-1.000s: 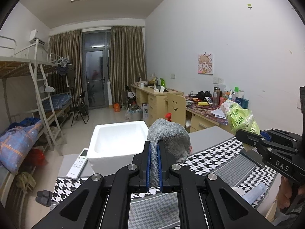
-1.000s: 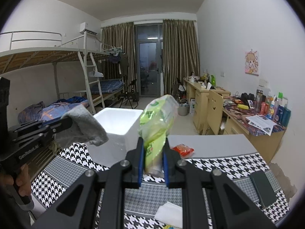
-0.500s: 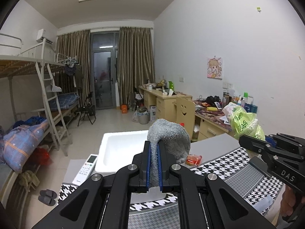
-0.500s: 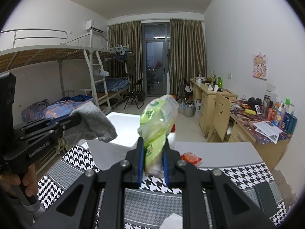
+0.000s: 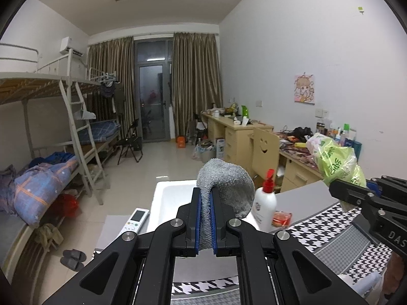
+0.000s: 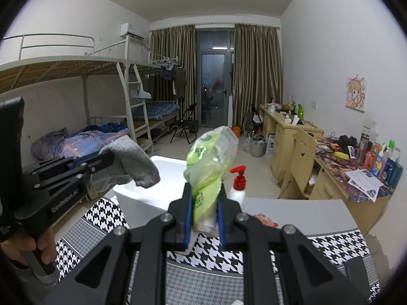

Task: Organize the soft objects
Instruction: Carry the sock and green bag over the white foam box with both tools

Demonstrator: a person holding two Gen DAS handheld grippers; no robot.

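My left gripper (image 5: 206, 198) is shut on a grey sock (image 5: 230, 186) and holds it up above the table; the sock droops over to the right. It also shows in the right wrist view (image 6: 132, 162), at the left. My right gripper (image 6: 203, 198) is shut on a green plastic bag (image 6: 212, 157), held up in the air; the bag also shows in the left wrist view (image 5: 333, 160). A white foam box (image 5: 173, 198) stands open on the table just beyond both grippers (image 6: 152, 190).
A white pump bottle with a red top (image 5: 264, 206) and a small red packet (image 5: 281, 218) stand right of the box. A remote control (image 5: 134, 219) lies left of it. A houndstooth cloth (image 6: 254, 254) covers the table. A dark phone (image 6: 356, 272) lies at its right.
Both grippers have risen and tilted up with their loads; the table and foam box sit lower in view. The pump bottle has come into sight beside the box.
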